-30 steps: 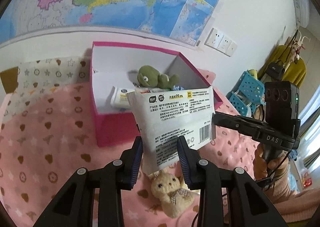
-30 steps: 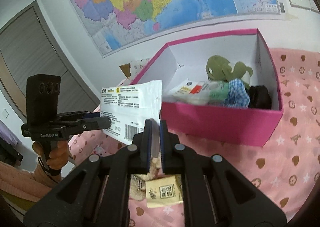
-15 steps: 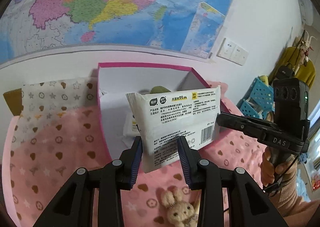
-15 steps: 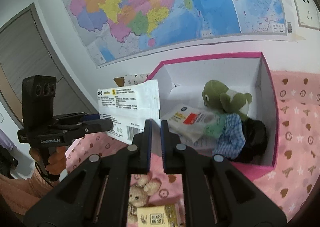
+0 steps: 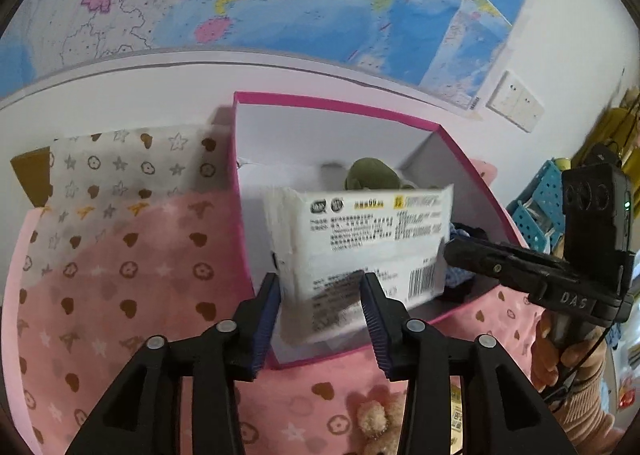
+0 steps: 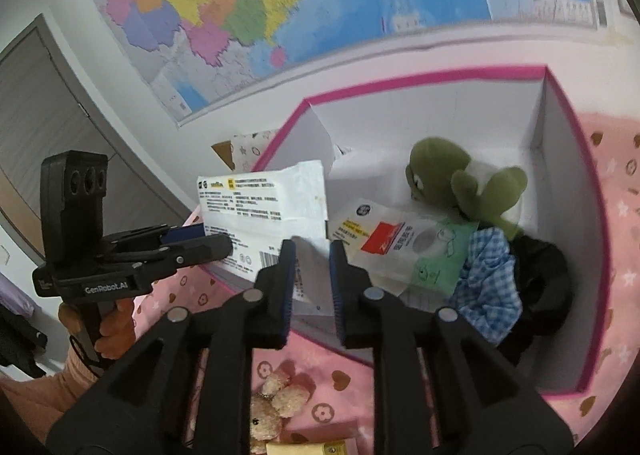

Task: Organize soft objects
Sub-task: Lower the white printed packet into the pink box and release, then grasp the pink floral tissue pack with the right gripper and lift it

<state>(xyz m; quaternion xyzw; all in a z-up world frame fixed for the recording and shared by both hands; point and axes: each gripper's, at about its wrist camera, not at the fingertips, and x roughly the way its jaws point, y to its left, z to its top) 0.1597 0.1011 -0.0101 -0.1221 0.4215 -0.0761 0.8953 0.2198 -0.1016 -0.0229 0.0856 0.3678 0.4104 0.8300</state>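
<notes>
A white wipes pack (image 5: 360, 247) hangs over the open pink box (image 5: 344, 107), blurred by motion. My left gripper (image 5: 320, 295) stands open around its lower edge, blue pads clear of it on both sides. My right gripper (image 6: 312, 255) is open too; the pack's corner (image 6: 264, 211) sits between its fingers with a gap showing. The box (image 6: 440, 75) holds a green plush frog (image 6: 452, 179), a tissue pack (image 6: 404, 247), blue checked cloth (image 6: 488, 287) and a black item (image 6: 540, 295).
A small beige teddy (image 5: 376, 423) and a yellow packet (image 6: 308, 449) lie on the pink patterned bedding (image 5: 120, 295) in front of the box. A map covers the wall behind. Blue baskets (image 5: 540, 199) stand at far right.
Both grippers carried the pack forward over the box and lower. The right gripper has opened from shut, the left has opened wider, and the pack is blurred as it drops.
</notes>
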